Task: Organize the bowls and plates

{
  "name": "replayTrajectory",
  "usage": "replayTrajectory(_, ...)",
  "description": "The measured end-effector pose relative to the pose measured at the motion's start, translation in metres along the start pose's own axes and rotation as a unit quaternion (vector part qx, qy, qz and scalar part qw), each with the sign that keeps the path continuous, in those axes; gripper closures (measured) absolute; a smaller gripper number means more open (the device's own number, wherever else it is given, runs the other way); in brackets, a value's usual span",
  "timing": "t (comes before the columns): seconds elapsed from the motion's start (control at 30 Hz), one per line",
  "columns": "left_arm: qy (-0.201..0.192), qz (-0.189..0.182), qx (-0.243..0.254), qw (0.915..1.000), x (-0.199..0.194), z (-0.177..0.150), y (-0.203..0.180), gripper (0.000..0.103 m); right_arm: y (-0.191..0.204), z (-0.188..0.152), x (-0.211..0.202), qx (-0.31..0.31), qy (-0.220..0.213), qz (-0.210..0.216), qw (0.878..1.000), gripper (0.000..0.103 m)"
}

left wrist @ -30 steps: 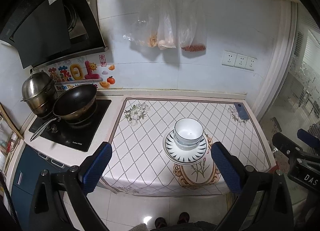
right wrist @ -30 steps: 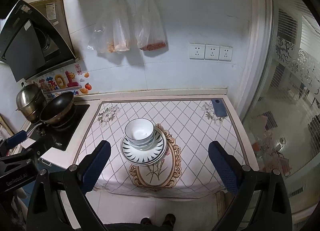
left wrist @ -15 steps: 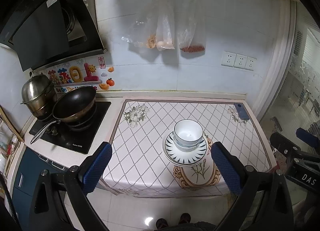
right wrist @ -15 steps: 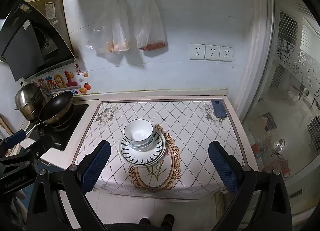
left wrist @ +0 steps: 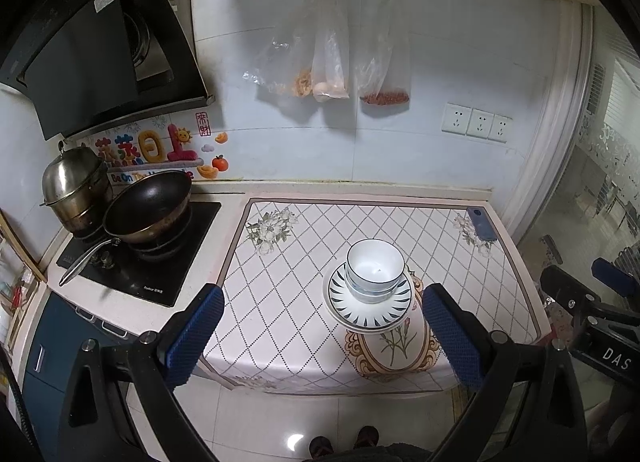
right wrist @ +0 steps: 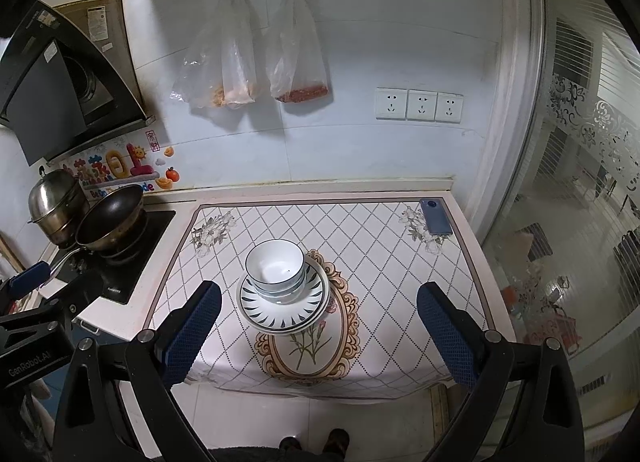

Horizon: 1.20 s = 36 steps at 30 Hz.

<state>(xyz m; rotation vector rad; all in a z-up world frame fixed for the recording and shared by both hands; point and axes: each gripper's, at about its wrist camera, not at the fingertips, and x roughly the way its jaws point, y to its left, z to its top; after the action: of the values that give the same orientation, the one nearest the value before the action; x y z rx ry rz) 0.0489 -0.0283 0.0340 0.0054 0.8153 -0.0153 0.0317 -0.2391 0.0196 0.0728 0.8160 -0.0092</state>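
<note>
White bowls with dark rims (left wrist: 375, 268) sit stacked on patterned plates (left wrist: 368, 308) on the counter's floral mat (left wrist: 288, 302). The same bowls (right wrist: 275, 268) and plates (right wrist: 282, 308) show in the right wrist view. My left gripper (left wrist: 324, 336) is open and empty, held high above the counter's front edge, well short of the stack. My right gripper (right wrist: 320, 332) is open and empty at a similar height. Each gripper shows at the edge of the other's view.
A black wok (left wrist: 148, 205) and a steel pot (left wrist: 76, 185) stand on the cooktop (left wrist: 140, 262) at left. A blue phone (left wrist: 482, 223) lies at the counter's back right corner. Plastic bags (left wrist: 332, 57) hang on the wall. A glass partition is at right.
Both grippers have drawn slightly back and up from the counter; the stack looks a little smaller and lower in view. Nothing on the counter moved.
</note>
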Motion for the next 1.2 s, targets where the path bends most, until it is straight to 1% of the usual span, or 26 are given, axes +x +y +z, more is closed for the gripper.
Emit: replayTrajectory(1.2,-0.003,-0.003,0.006,1.0,-0.009,-0.001,-0.004,0.001,-0.006,-0.005,-0.017,0.009,-0.007,0.001,1.0,0.003)
